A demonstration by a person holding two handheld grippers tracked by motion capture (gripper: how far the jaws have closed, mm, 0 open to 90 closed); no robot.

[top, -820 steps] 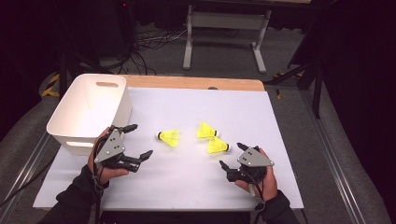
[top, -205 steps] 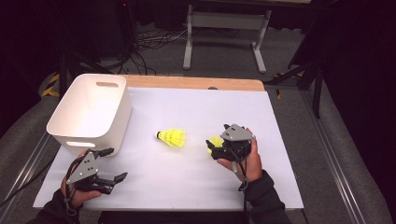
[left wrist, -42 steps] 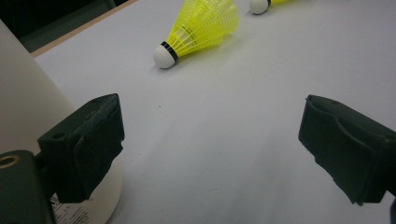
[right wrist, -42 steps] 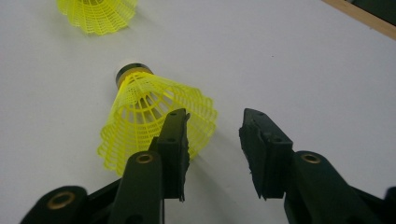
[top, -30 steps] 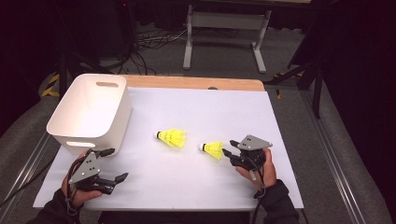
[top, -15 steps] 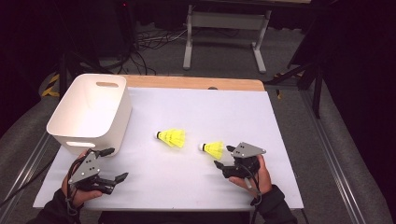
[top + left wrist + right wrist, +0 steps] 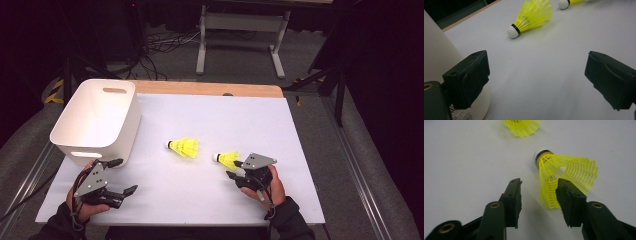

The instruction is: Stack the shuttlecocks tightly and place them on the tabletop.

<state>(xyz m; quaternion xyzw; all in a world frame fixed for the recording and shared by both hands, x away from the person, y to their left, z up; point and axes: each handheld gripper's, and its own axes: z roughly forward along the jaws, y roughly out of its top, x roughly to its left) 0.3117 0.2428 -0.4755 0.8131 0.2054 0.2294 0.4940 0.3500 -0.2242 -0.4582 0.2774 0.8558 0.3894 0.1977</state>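
Two yellow shuttlecocks lie on the white table sheet (image 7: 210, 120). One shuttlecock (image 7: 185, 147) (image 7: 531, 16) (image 7: 521, 126) rests mid-table. The other shuttlecock (image 7: 229, 159) (image 7: 566, 3) (image 7: 566, 175) lies just right of it, cork pointing left. My right gripper (image 7: 233, 169) (image 7: 539, 183) sits at its skirt. The jaws have just been closing, and the skirt's near edge lies between them. The right jaw overlaps the skirt, the left jaw stands apart from it, so the gripper is open. My left gripper (image 7: 125, 175) (image 7: 536, 82) rests wide open at the near left, holding nothing.
A white plastic bin (image 7: 95, 120) (image 7: 434, 50) stands at the table's left, right beside my left gripper. A wooden strip (image 7: 210, 89) runs along the far edge. Dark floor, cables and a metal stand lie beyond.
My right gripper has slid a little left and down, up to the nearer shuttlecock's skirt. Both shuttlecocks and the left gripper have stayed put.
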